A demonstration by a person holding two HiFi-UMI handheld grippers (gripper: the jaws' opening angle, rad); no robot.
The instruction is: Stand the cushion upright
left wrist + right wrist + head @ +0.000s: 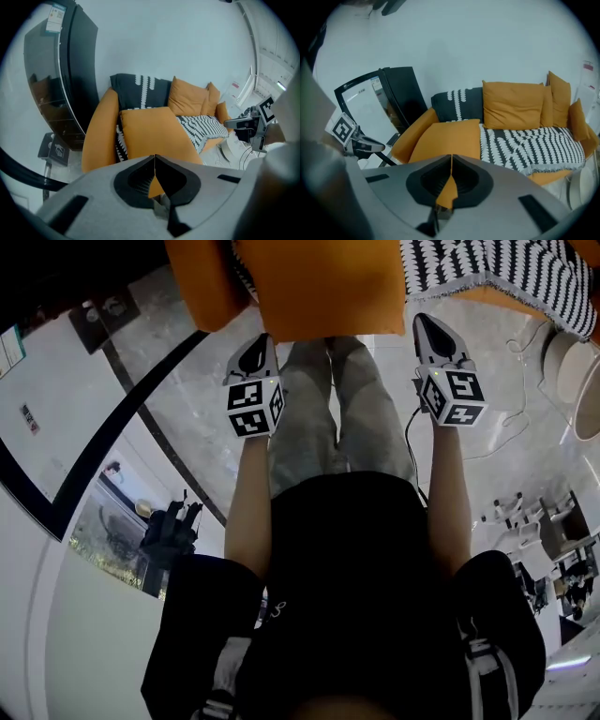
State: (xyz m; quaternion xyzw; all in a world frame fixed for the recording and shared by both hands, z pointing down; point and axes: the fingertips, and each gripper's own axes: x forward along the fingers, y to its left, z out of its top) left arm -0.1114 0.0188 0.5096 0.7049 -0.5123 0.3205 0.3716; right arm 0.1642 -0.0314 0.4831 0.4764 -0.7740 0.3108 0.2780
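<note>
An orange cushion (319,282) lies flat on the left end of the sofa seat, beside the orange sofa arm (202,282). It also shows ahead of the jaws in the left gripper view (154,133) and the right gripper view (447,138). My left gripper (255,341) hangs just short of the cushion's near left corner, jaws shut and empty (154,157). My right gripper (427,322) is off the cushion's near right corner, also shut with nothing in it (451,157). Neither gripper touches the cushion.
Upright orange cushions (513,103) and a dark patterned cushion (457,105) lean on the sofa back. A black-and-white throw (529,145) covers the seat to the right. A black cabinet (65,79) stands left of the sofa. A white round object (572,371) and a cable lie on the floor.
</note>
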